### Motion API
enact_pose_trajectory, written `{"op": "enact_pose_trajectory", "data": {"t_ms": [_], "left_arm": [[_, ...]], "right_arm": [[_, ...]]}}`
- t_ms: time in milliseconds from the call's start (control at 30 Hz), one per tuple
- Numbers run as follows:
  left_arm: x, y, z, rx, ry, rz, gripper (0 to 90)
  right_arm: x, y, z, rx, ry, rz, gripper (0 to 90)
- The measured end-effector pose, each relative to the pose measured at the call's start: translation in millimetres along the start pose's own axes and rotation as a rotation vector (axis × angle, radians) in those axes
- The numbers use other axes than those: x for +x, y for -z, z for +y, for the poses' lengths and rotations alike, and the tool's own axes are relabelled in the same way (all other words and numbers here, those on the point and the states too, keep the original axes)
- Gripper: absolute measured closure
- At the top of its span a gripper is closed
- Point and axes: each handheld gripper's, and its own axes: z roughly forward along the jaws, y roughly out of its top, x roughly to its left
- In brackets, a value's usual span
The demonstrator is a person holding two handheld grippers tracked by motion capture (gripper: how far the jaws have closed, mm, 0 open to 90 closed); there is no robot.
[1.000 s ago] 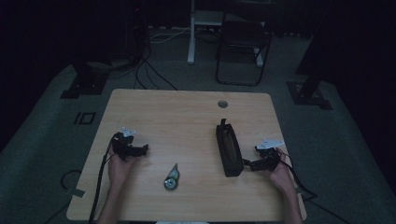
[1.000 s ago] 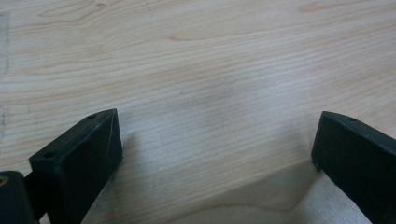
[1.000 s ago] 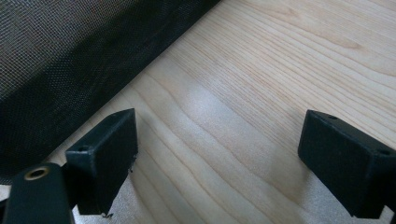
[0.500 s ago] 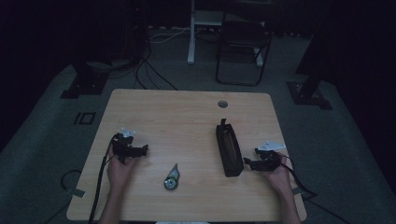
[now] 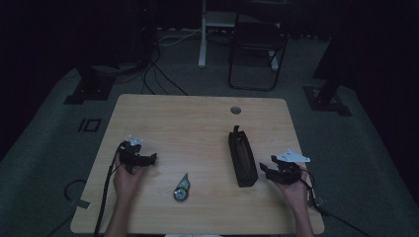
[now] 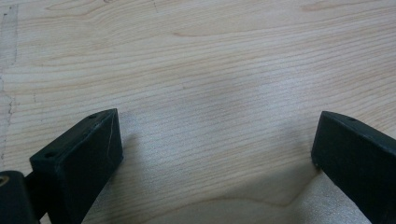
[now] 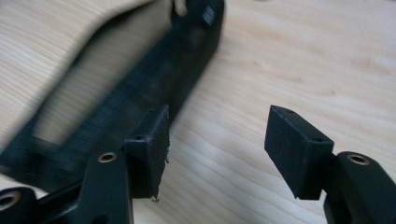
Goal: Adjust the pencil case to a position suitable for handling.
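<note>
We judge the black pouch (image 5: 242,157) soft, light fabric, best pinched at a narrow end or its top seam. It lies on the bench (image 5: 197,123) just left of the right gripper (image 7: 217,149), whose half-spread jaws, just closing, hold nothing. The left gripper (image 6: 215,158) rests with jaws spread.
</note>
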Motion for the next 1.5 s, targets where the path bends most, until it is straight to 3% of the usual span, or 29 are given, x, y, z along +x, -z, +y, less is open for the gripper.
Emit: {"op": "enact_pose_trajectory", "data": {"t_ms": [100, 133, 267, 333, 433, 600, 767, 933, 1100, 1400, 1500], "left_arm": [[0.0, 0.0, 0.0, 0.0, 0.0, 0.0, 2.1], [0.0, 0.0, 0.0, 0.0, 0.0, 0.0, 2.1], [0.1, 0.0, 0.0, 0.0, -0.001, 0.0, 2.1], [0.1, 0.0, 0.0, 0.0, -0.001, 0.0, 2.1], [0.1, 0.0, 0.0, 0.0, -0.001, 0.0, 2.2], [0.1, 0.0, 0.0, 0.0, -0.001, 0.0, 2.2], [0.1, 0.0, 0.0, 0.0, -0.001, 0.0, 2.1], [0.1, 0.0, 0.0, 0.0, -0.001, 0.0, 2.1], [0.1, 0.0, 0.0, 0.0, -0.001, 0.0, 2.2], [0.1, 0.0, 0.0, -0.001, -0.001, 0.0, 2.2], [0.1, 0.0, 0.0, -0.001, -0.001, 0.0, 2.1]], "right_arm": [[19.3, 8.2, 9.3, -0.03, -0.005, -0.014, 35.4], [19.3, 8.2, 9.3, -0.03, -0.005, -0.014, 35.4], [42.2, 4.8, 13.0, -0.011, 0.005, -0.012, 32.3], [48.9, 0.6, 13.3, 0.012, 0.023, -0.036, 32.4], [51.0, -4.4, 12.2, 0.06, 0.062, -0.078, 37.9], [37.5, -3.8, 11.3, 0.079, 0.037, -0.1, 50.1], [29.0, -11.2, 15.6, 0.089, 0.01, -0.073, 49.1], [30.0, -25.4, 21.6, 0.105, 0.031, -0.016, 58.1], [37.9, -35.8, 31.8, 0.093, 0.089, 0.041, 61.3], [56.6, -62.0, 47.7, 0.067, 0.275, 0.17, 62.9], [58.8, -69.4, 53.8, 0.065, 0.314, 0.212, 63.4]]}}
